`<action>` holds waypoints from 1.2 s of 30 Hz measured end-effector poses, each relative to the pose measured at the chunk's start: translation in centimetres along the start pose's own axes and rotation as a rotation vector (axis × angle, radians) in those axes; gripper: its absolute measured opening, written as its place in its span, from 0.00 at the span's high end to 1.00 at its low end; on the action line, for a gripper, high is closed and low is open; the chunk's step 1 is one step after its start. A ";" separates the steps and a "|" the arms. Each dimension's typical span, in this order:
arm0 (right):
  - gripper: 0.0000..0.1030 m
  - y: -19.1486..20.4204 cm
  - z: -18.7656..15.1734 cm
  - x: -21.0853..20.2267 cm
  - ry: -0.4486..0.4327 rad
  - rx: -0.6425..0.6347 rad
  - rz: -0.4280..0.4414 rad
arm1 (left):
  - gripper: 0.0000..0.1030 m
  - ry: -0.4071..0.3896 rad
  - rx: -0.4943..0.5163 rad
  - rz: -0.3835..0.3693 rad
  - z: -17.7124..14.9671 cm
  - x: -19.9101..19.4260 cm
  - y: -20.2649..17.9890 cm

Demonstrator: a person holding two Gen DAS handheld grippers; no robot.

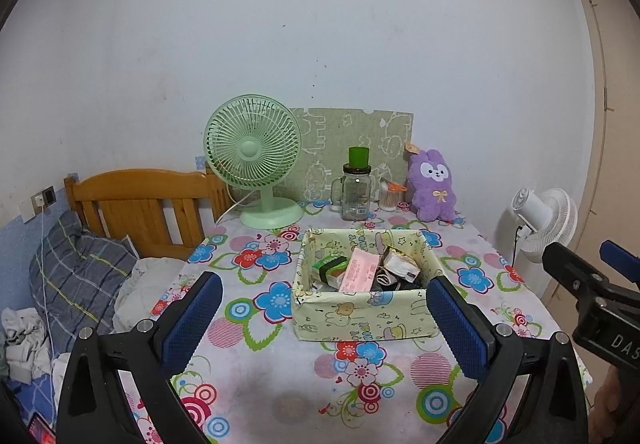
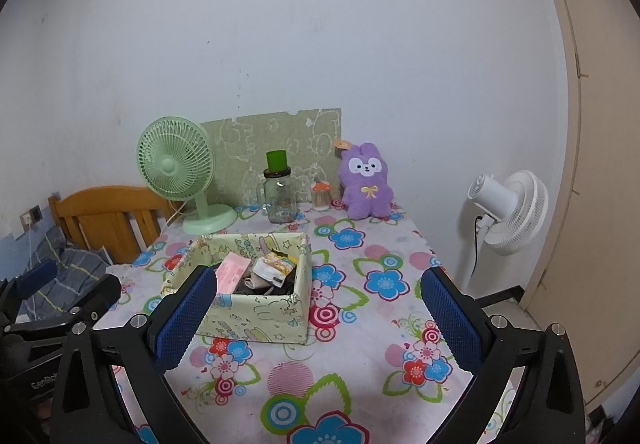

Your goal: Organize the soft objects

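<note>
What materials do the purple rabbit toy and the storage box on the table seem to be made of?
Purple rabbit toy: plush fabric, matte; its outline looks fuzzy. Storage box: probably fabric or paper-covered card, matte with cartoon print; its rim sags and wrinkles, though the walls stand upright.

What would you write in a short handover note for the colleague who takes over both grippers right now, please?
Left gripper: open, empty, above the table's near edge.
Right gripper: open, empty, level with it.
Fabric box stands mid-table, holding a pink packet, a green packet and rolled dark items.
Purple plush rabbit sits upright at the far edge by the wall, beside the glass jar.
Done: nothing evident.
Left: probably the plush, the only soft thing outside the box.
</note>
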State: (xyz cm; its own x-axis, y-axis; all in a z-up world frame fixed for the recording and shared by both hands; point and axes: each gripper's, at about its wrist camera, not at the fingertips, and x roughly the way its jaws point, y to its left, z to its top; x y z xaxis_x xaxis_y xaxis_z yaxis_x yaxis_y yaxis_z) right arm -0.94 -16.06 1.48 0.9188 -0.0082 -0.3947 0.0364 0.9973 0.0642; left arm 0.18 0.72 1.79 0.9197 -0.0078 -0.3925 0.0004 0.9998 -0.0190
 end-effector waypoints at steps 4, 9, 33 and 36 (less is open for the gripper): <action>0.00 0.0 0.0 0.1 0.005 -0.005 -0.002 | 0.00 0.003 -0.012 -0.011 0.0 0.2 0.2; 0.00 0.0 0.0 0.3 0.004 -0.009 -0.004 | 0.00 0.002 -0.012 -0.008 0.0 0.1 0.2; 0.00 0.1 0.0 0.8 0.010 -0.009 -0.021 | 0.00 0.003 0.001 -0.022 0.3 0.5 0.2; 0.00 0.3 0.0 0.9 0.008 -0.006 -0.021 | 0.00 0.002 0.003 -0.024 0.3 0.5 0.2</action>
State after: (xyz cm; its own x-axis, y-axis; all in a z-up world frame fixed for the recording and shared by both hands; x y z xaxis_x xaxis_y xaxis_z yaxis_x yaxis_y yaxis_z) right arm -0.09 -15.81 1.15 0.9148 -0.0285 -0.4030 0.0534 0.9973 0.0507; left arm 0.75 0.91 1.87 0.9187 -0.0319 -0.3936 0.0235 0.9994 -0.0262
